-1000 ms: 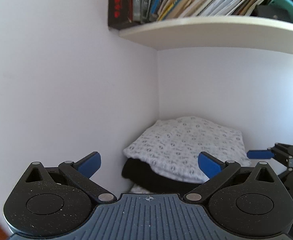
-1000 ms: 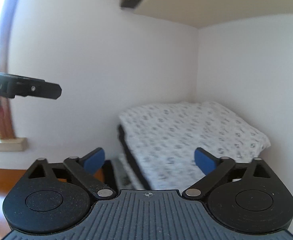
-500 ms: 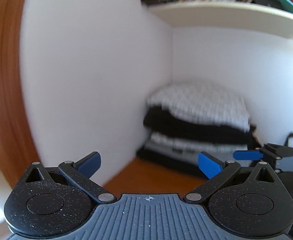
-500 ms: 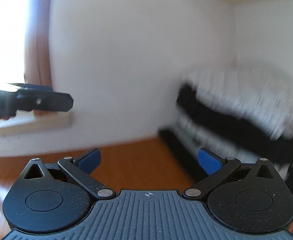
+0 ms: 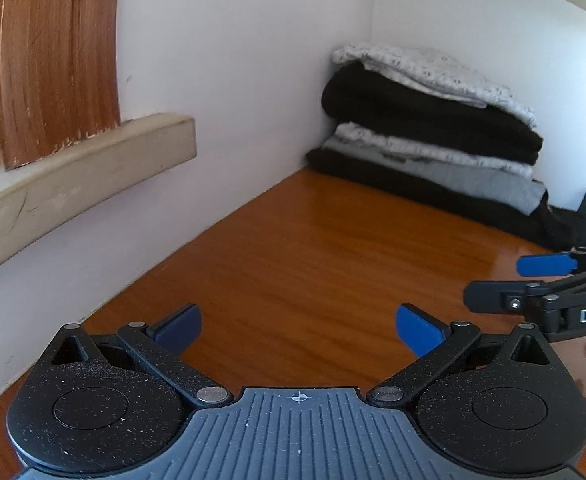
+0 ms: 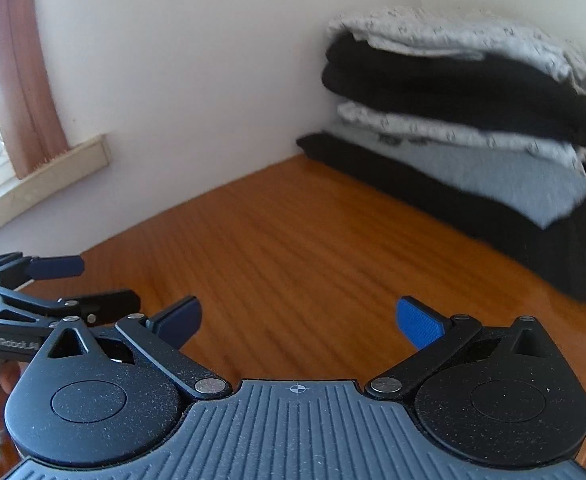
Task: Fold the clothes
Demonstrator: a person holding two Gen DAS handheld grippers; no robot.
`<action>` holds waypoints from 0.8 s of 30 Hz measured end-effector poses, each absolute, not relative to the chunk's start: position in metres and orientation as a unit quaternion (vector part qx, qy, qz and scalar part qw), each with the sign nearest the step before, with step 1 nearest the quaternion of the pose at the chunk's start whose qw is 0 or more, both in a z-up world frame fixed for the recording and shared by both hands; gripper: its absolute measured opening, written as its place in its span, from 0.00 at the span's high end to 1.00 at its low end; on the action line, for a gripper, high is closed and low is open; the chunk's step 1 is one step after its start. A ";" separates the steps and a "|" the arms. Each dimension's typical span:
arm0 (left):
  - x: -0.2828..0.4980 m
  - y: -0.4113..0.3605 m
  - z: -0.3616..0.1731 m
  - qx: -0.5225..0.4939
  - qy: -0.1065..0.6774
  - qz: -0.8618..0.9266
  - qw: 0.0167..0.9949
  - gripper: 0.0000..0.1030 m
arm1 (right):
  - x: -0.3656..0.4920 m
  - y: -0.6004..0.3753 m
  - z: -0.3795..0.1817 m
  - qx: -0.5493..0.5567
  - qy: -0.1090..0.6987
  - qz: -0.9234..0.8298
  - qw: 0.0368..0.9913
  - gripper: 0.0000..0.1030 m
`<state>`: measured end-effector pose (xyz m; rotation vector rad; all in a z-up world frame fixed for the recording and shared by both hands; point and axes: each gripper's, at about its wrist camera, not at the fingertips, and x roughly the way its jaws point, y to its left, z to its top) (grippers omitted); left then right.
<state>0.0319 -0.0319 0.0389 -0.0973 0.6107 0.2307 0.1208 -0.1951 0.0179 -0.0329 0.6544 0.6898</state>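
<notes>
Both hand-held grippers spread wide and empty above a glossy orange-brown wooden worktop [image 5: 313,248].

The left hand-held gripper [image 5: 299,326] and right hand-held gripper [image 6: 299,322] fill the lower frame, blue pads far apart. The stack of folded black, grey and white patterned clothes [image 5: 429,120] sits upper right, on the worktop in the white wall corner.

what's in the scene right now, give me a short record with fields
surface: wooden table, set in a white wall corner
clothes: folded stack in the corner, on the table
stack layers: patterned white top, black, white, grey, black at the bottom
left hand-held gripper: open, holds nothing, over bare table
right hand-held gripper: open, holds nothing, over bare table
window ledge: on the left wall
</notes>
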 end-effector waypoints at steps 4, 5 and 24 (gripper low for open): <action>0.028 -0.033 0.035 -0.058 0.307 0.100 0.945 0.00 | 0.109 -0.197 0.014 -0.006 0.316 0.317 0.894 0.00; 0.027 -0.033 0.034 -0.061 0.309 0.096 0.944 0.00 | 0.106 -0.196 0.013 -0.010 0.315 0.313 0.896 0.00; 0.016 -0.061 0.025 -0.039 0.348 0.139 0.926 0.00 | 0.071 -0.192 0.008 -0.015 0.326 0.232 0.916 0.00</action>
